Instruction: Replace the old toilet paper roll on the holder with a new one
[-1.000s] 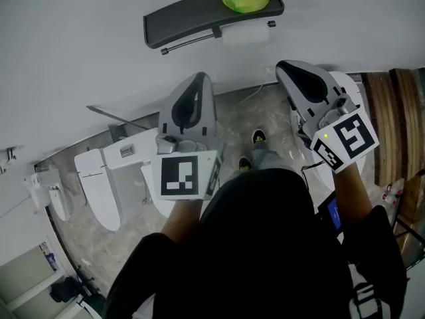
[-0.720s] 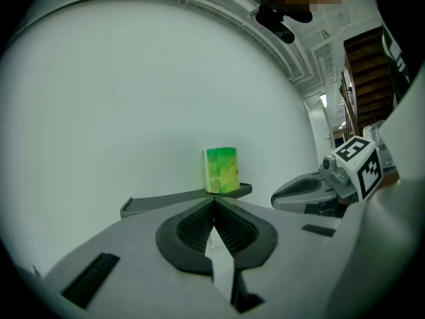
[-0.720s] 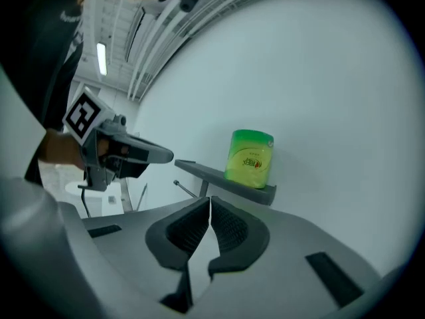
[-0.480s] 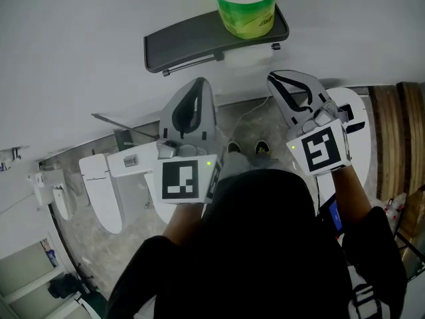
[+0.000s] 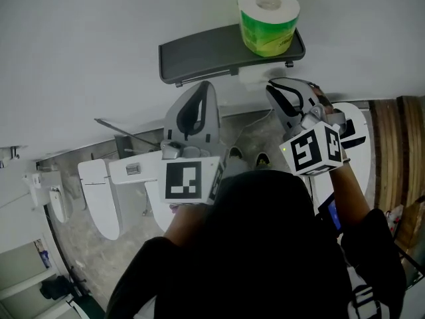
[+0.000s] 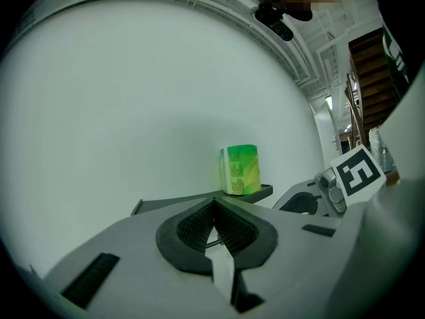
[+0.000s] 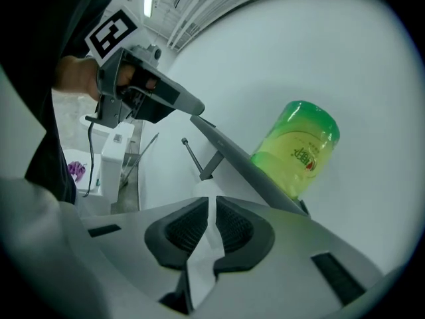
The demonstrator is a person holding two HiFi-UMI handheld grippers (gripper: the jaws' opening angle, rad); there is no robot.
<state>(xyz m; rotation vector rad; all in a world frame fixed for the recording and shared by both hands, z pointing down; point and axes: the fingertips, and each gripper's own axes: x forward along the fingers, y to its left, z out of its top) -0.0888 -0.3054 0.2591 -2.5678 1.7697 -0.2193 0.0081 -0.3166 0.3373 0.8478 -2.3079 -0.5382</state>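
The old roll point(image 5: 254, 77) hangs under the shelf point(image 5: 199, 55), with the new roll point(image 5: 268, 20) upright on top. You're on the approach, I'd judge. Both hand-held grippers — left point(image 5: 203, 88) and right point(image 5: 279, 88) — are closed and empty, so spread the right one's jaws next. Only the right gripper view shows the old roll close ahead; the left gripper view misses it.

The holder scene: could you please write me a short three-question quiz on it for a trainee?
1. True or false: the green roll stands on top of the shelf.
2. The jaws of the right gripper are: A) wide open; B) shut, with nothing in them; C) shut on the green roll.
3. Fill in: the gripper nearer the old roll under the shelf is the ____ one.

Key: 1 true; 2 B; 3 right.
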